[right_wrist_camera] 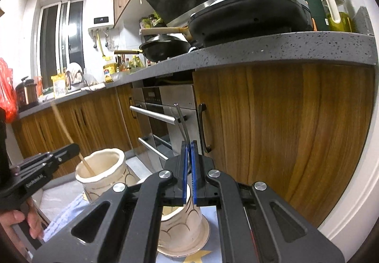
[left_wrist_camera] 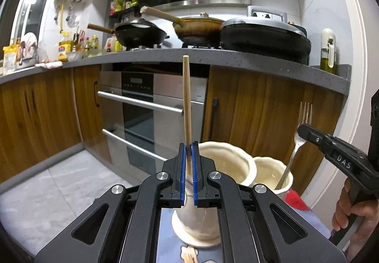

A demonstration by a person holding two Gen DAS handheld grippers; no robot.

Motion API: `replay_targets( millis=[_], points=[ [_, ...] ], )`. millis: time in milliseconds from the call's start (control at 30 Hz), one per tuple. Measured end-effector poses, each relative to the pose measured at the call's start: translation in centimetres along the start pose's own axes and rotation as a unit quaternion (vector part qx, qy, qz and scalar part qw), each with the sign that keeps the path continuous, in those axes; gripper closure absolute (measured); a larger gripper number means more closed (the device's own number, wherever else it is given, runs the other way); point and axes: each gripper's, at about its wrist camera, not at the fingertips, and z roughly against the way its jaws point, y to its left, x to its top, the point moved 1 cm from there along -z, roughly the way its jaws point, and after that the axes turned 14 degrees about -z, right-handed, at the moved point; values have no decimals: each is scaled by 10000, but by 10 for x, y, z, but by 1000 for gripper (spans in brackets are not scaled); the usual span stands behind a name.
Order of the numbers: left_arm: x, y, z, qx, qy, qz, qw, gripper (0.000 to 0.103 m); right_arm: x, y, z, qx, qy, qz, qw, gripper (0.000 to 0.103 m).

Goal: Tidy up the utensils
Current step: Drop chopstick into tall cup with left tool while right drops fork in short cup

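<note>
My left gripper (left_wrist_camera: 188,151) is shut on a wooden chopstick (left_wrist_camera: 187,99) that stands upright, its lower end inside the nearer cream ceramic holder (left_wrist_camera: 227,161). My right gripper (right_wrist_camera: 188,151) is shut on a metal fork (right_wrist_camera: 181,122), tines up, its handle end inside the second cream holder (right_wrist_camera: 187,227). In the left wrist view the fork (left_wrist_camera: 302,130) leans in that second holder (left_wrist_camera: 272,168) with the right gripper (left_wrist_camera: 305,132) clamped on it. In the right wrist view the chopstick (right_wrist_camera: 71,142) sits in the first holder (right_wrist_camera: 104,163), held by the left gripper (right_wrist_camera: 75,149).
Both holders stand on a blue patterned cloth (right_wrist_camera: 68,210) on a low surface. Behind are wooden cabinets (right_wrist_camera: 284,132), a steel oven (left_wrist_camera: 151,108) and a grey countertop (left_wrist_camera: 213,55) with pans. A white door frame (left_wrist_camera: 355,73) is at the right.
</note>
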Motion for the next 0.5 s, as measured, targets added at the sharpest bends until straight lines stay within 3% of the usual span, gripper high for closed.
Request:
replay_targets(
  millis=[167, 500],
  points=[
    [-4, -2, -3, 18, 225, -54, 9997, 97, -1, -2, -4, -54, 81, -18, 10000, 100],
    [-3, -2, -1, 154, 488, -54, 9987, 84, -5, -3, -11, -64, 247, -24, 9997, 100]
  ],
)
